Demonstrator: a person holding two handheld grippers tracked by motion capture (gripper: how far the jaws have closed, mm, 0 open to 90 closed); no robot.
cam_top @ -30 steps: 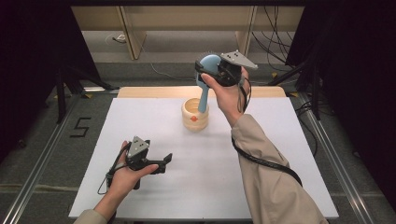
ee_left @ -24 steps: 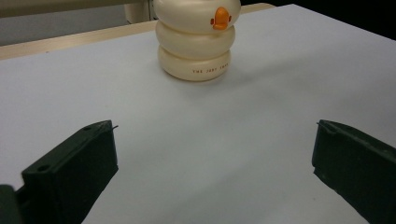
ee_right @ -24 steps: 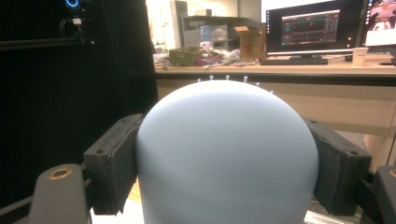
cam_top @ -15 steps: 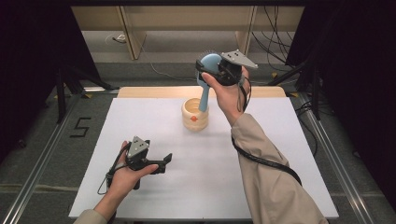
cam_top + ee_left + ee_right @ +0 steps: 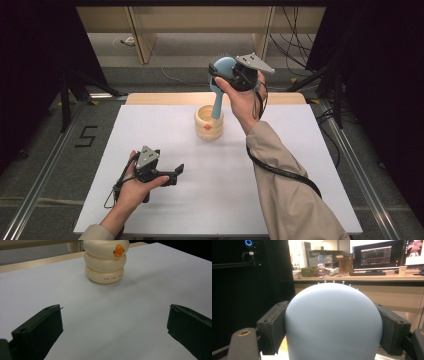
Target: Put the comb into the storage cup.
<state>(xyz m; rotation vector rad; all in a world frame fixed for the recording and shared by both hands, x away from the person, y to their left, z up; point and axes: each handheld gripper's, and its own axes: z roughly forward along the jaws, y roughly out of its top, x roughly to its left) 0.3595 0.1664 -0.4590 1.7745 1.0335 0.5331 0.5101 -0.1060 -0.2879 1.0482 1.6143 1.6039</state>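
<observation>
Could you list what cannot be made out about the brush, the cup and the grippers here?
- Blue brush: its handle's lower end is hidden inside the cream cup in the high view.
- Brush bristles: in the right gripper view only tiny tips show past its rounded back.
- Cup lettering: too small to read in the left gripper view.
- Cup's top: cut off by that view's upper edge.

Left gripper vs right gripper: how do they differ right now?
The left gripper sits low over the white table; the right gripper is raised above the cream holder. The left gripper's jaws stand open on nothing, while the right gripper's jaws clamp the head of the blue brush, whose handle reaches down into the holder. Both have black jaws and a grey top plate.
</observation>
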